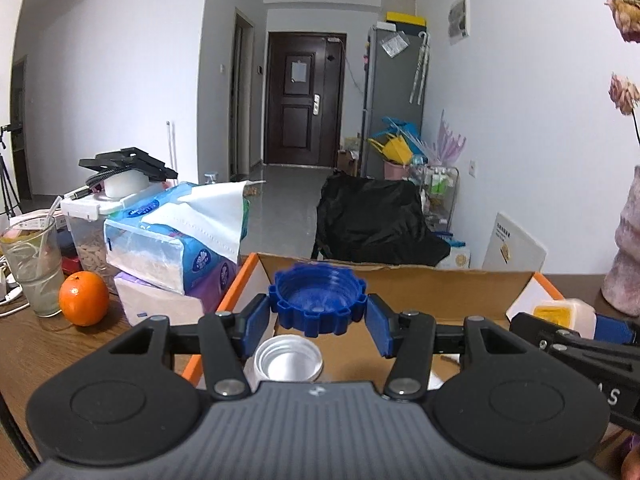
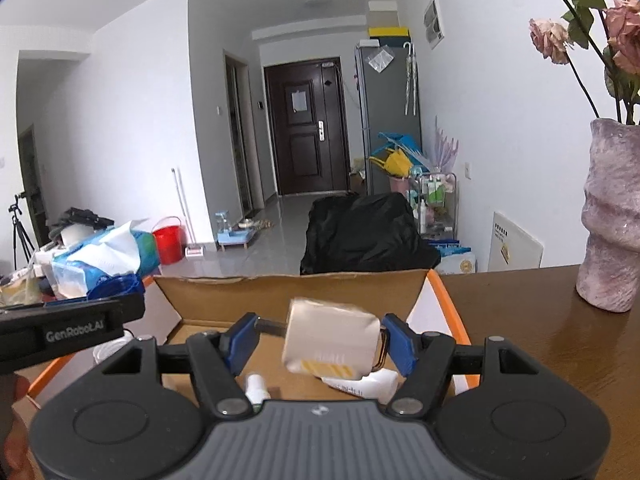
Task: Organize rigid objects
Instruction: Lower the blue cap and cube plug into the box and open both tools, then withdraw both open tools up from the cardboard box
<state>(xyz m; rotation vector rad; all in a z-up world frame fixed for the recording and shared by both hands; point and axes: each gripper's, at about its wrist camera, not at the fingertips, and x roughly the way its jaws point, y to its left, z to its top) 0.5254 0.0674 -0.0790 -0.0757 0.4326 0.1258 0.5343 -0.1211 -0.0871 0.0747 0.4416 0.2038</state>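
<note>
Left wrist view: my left gripper (image 1: 318, 322) has the blue ridged cap (image 1: 318, 300) between its 2 pads over the cardboard box (image 1: 400, 280), though a sliver of gap may show at each side. A white jar (image 1: 289, 361) sits below. My right gripper (image 2: 318, 344) clamps a blurred white block (image 2: 332, 340); the box walls crowd both.

this is a lived-in flat: a dark entrance door (image 1: 306, 98) ends a tiled hallway, a grey fridge (image 1: 394, 96) stands beside it, and the wooden worktop (image 2: 532, 320) carries a vase of dried roses (image 2: 612, 216), tissue packs (image 1: 172, 240) and an orange (image 1: 84, 298).
</note>
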